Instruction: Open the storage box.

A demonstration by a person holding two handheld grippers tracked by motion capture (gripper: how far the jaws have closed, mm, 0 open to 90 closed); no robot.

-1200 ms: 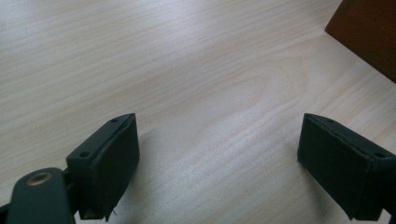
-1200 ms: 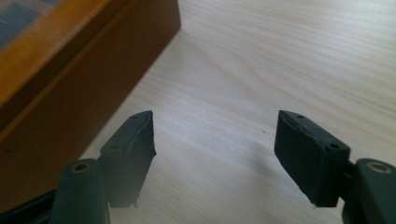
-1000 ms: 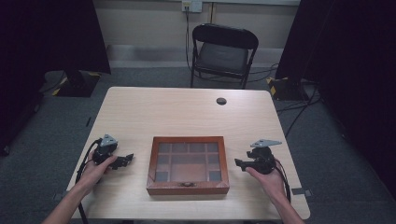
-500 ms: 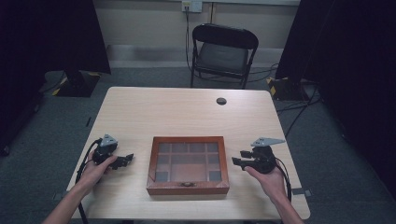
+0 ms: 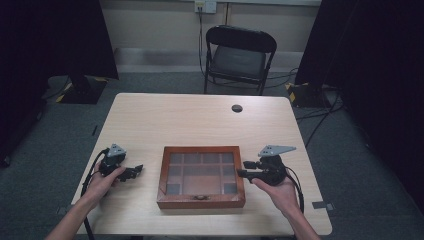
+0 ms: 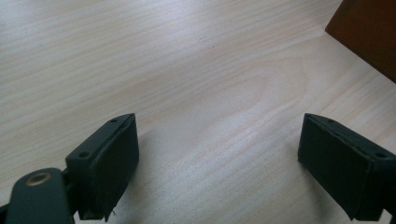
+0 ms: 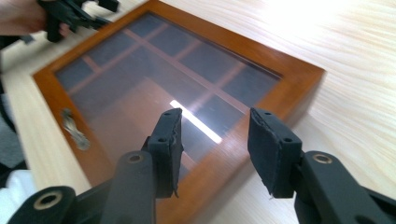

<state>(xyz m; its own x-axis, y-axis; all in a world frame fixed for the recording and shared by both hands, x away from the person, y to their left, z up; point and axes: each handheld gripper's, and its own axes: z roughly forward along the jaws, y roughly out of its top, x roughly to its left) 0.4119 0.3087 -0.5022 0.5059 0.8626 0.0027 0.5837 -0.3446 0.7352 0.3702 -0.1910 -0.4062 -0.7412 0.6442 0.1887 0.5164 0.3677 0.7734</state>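
A shallow wooden box [image 5: 200, 201] with a gridded glass lid lies shut at the front middle of the table, with a small metal latch [image 5: 200, 197] on its near side. My right gripper [image 5: 241, 170] is at the box's right edge. In the right gripper view it [image 7: 215, 126] stands open over the wooden rim [image 7: 299, 74] and the glass, holding nothing, and the latch [image 7: 74, 128] is at the left. My left gripper [image 5: 137, 170] rests left of the box. In its own view it [image 6: 219, 135] is wide open over bare tabletop, with a corner of the box [image 6: 369, 32] at the upper right.
The light wooden table [image 5: 200, 125] has a small black round object [image 5: 237, 108] near its far edge. A black folding chair [image 5: 239, 55] stands behind the table. Cables trail from both grippers off the front corners.
My right gripper has moved a little to the left, up to the box's right edge. The left gripper and the box have stayed in place.
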